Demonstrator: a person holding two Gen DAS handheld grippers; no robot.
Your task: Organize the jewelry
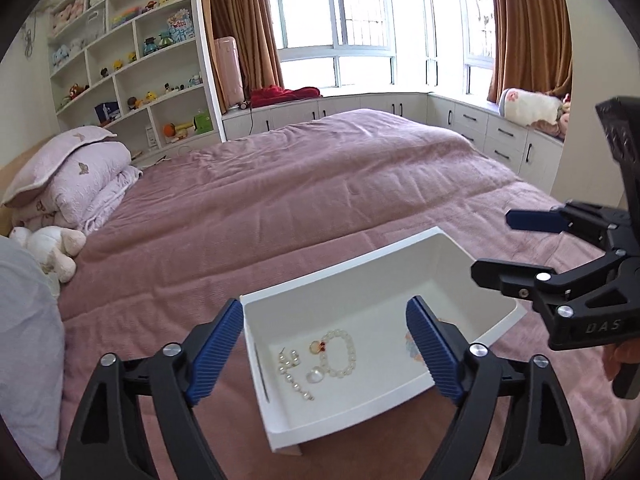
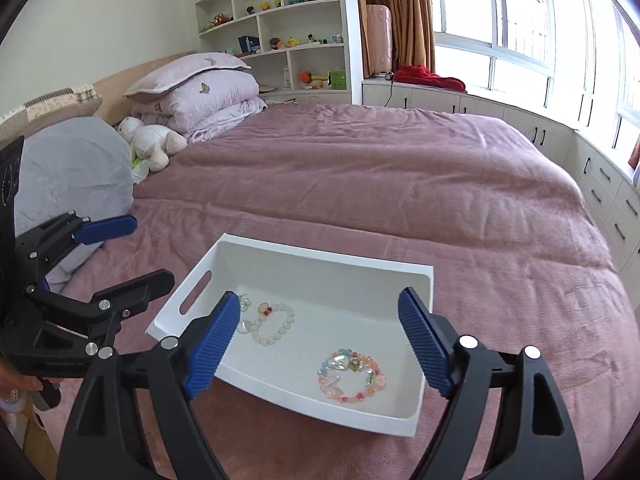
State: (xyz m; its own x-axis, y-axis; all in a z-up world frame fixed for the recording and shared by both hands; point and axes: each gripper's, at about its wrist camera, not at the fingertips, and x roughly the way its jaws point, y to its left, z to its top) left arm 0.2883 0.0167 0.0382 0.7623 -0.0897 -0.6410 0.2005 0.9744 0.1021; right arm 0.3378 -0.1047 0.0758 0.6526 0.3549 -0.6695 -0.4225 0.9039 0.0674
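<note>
A white tray [image 1: 400, 394] lies on the mauve bedspread near the bed's front edge; it also shows in the right wrist view [image 2: 304, 252]. Inside lie a white bead bracelet [image 1: 341, 353] [image 2: 274, 326], a pearl earring piece [image 1: 291, 368] and a colourful bead bracelet [image 2: 352, 376], mostly hidden behind my left finger in the left wrist view. My left gripper [image 1: 326, 350] is open and empty, held above the tray's left part; it shows from the side in the right wrist view [image 2: 150, 250]. My right gripper [image 2: 320, 344] is open and empty above the tray; it also shows in the left wrist view [image 1: 490, 244].
The bedspread [image 1: 320, 184] stretches away behind the tray. Folded quilts and a pillow [image 1: 76, 176], a plush toy [image 1: 48, 248] and a grey cushion [image 2: 72, 168] lie at the head end. Shelves, window-seat cabinets and curtains line the far walls.
</note>
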